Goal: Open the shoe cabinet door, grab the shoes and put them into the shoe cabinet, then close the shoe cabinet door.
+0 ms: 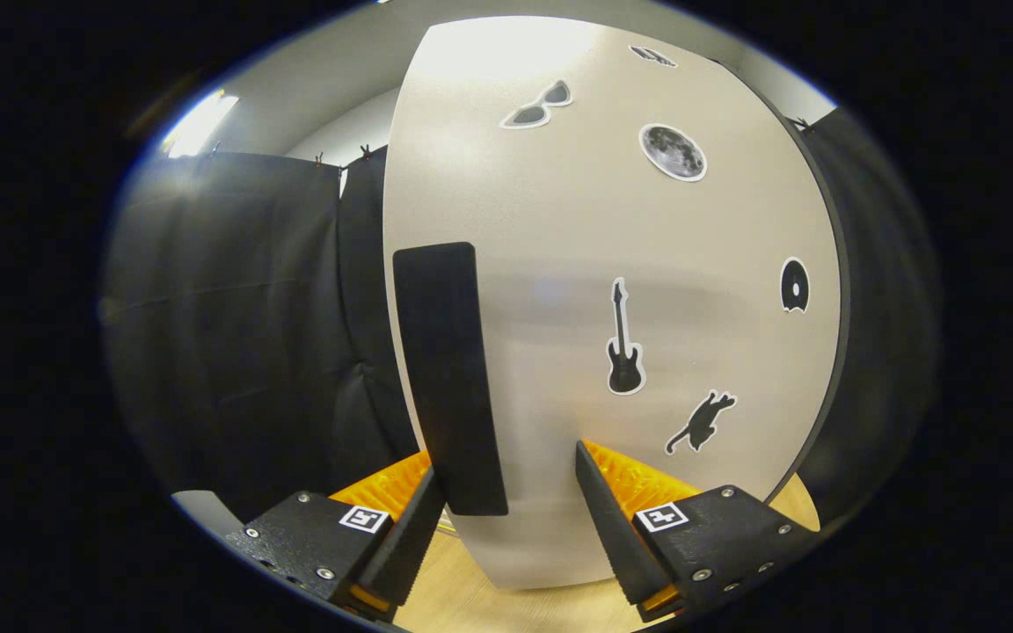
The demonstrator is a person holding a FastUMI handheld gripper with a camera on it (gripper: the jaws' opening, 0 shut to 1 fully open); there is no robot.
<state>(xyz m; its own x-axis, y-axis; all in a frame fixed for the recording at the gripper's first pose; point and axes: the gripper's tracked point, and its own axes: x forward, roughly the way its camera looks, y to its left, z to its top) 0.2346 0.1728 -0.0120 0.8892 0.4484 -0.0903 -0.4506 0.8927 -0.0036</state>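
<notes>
The shoe cabinet door [612,290] stands shut and very close in front of the gripper [511,501]. It is a pale panel with some stickers: a guitar sticker [623,338], a cat sticker [700,422], a moon sticker [673,152]. Near its left edge there is a long dark handle [449,378], upright. The jaws are released and spread wide. The lower end of the handle lies between them, close to the left finger, while the right finger is well apart from it, over the bare panel. I cannot tell if any finger touches the handle.

The step in hand seems to be the grasp of the handle for opening. The risk I see is this: the handle is not centred between the fingers, so when they close, the right one may scrape the panel, or the hold may catch just the tip of the handle and slip off during the pull. A pull that does not follow the arc of the hinge can also twist the grip loose. The cabinet stands on a wooden counter [471,602].
</notes>
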